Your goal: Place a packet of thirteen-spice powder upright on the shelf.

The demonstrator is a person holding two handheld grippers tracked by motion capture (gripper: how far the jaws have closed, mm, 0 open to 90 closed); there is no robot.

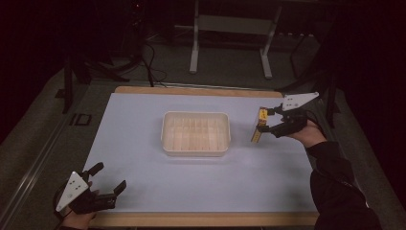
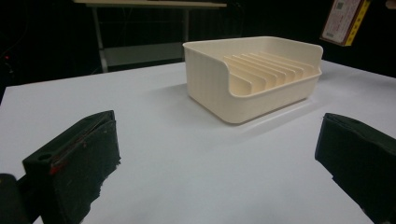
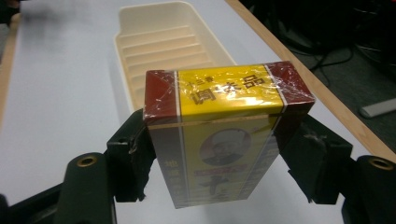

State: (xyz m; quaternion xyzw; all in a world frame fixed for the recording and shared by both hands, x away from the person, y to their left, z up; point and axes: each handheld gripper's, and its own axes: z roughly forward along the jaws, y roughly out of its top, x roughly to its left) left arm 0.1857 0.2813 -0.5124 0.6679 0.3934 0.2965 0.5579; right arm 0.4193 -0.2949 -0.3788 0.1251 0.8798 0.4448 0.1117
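Right of the cream tray (image 1: 196,133), above the white tabletop (image 1: 143,167), the right tool (image 1: 266,120) grasps a yellow and red box (image 1: 261,123) by its two broad sides, clear of the surface. Its own view brings out what the high view blurs: a cellophane wrap, printed characters on the top face and a round portrait on the front of the box (image 3: 219,135). At the near left corner the left tool (image 1: 109,177) is released, jaws wide apart; its view looks across the tabletop to the tray's ribbed inside (image 2: 254,77).
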